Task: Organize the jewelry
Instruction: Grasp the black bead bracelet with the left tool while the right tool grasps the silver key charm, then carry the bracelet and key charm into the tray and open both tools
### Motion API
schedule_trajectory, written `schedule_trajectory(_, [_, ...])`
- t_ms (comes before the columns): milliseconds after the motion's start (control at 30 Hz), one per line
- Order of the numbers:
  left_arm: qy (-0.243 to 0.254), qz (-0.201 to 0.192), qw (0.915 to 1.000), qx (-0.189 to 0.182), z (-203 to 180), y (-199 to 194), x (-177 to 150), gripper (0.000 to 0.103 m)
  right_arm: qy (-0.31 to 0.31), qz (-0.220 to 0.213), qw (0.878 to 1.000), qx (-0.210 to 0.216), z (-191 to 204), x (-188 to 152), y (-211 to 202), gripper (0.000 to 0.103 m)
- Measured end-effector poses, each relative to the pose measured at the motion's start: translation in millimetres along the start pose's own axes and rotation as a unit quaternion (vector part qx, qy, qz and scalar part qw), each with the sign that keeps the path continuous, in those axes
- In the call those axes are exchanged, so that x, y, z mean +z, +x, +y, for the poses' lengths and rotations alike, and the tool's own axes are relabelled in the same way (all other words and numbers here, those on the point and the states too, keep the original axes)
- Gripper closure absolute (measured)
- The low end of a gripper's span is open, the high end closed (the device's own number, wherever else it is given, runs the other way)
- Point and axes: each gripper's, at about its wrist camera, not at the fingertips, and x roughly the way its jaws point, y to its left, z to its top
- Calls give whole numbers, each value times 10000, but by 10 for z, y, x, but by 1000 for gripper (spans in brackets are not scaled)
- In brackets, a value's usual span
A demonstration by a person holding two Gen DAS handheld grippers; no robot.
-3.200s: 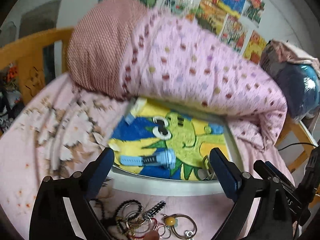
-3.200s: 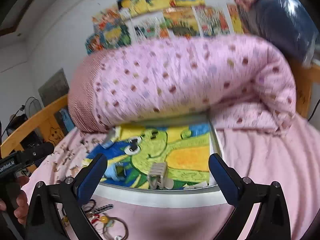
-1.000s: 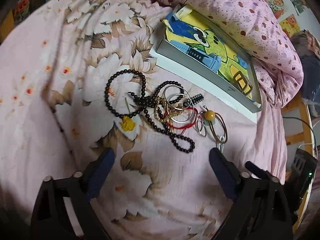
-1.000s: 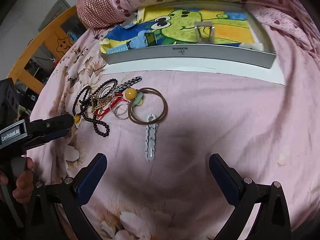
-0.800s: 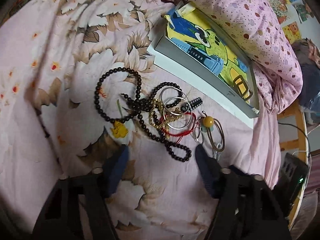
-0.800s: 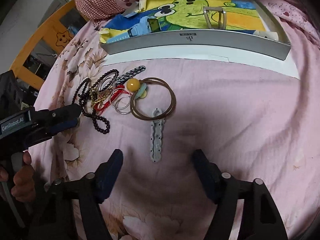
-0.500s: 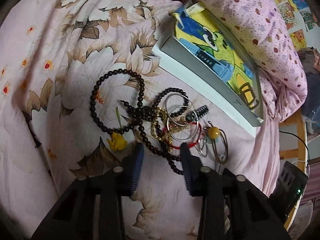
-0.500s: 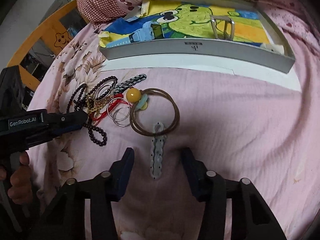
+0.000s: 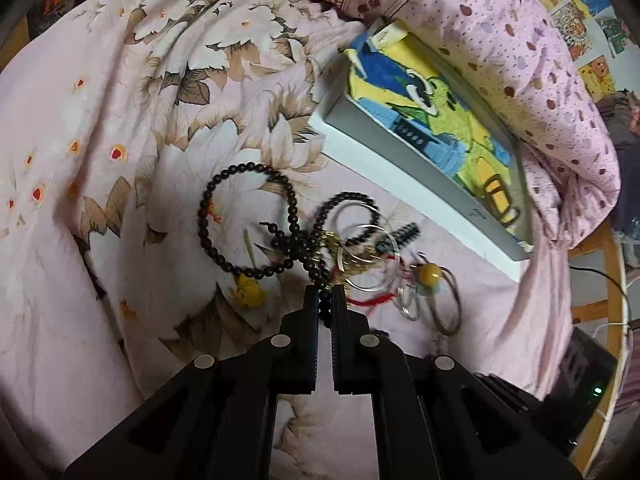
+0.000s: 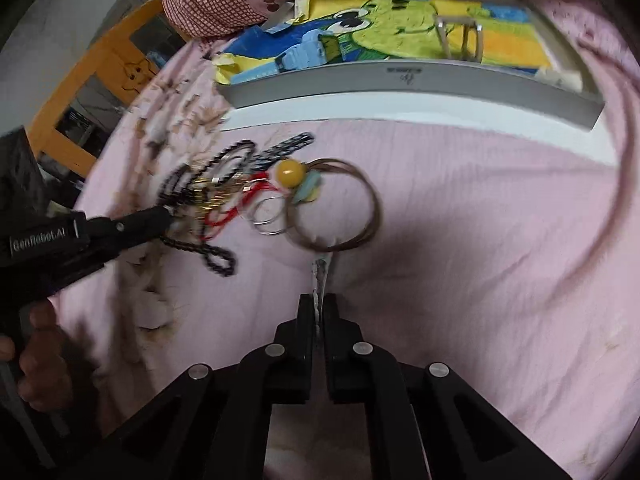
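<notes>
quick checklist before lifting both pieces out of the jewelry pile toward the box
1. Left gripper shut on the black bead strand: ok.
2. Right gripper shut on the pale hair clip: ok.
3. Bead strand free of the pile: not ok, it crosses the silver bangles and red cord.
4. Clip free of the brown hoops: cannot tell, its tip lies at their rim.
5. Grey box open with bare space inside: ok.
</notes>
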Motion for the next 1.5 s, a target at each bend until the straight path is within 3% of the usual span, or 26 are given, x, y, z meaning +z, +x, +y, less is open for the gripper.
schedule_trajectory(33, [-18, 4, 10000, -67, 20, -50, -19, 100, 116, 76, 9995, 271, -7, -30, 8, 98])
schedule_trajectory(167, [-153, -82, 9982, -581, -11, -222, -103, 100, 144, 196, 9982, 541, 51, -111, 27, 98])
schedule_trajectory(500, [374, -604, 9960, -548, -189, -592, -367, 100, -84, -634, 9962, 591, 172, -28, -335, 98])
schedule_trajectory(700, [924, -1089, 9873, -700, -446, -858, -335, 100, -112, -1086, 9916, 689, 162, 4, -548, 98])
schedule_trajectory(900, [1374, -1316, 9795, -658, -700, -1144, -309, 100, -251, -1518, 9847, 816, 172, 48, -758, 98])
schedule_trajectory(1233, [1887, -1647, 9660, -638, -1191, -1346, -143, 100, -543, -2647, 9622, 353, -20, 448, -1309, 98])
schedule_trajectory(1500, [2118, -1743, 9581, -829, -1630, -1084, 205, 100, -22, -2838, 9589, -10, -766, 927, -1585, 98])
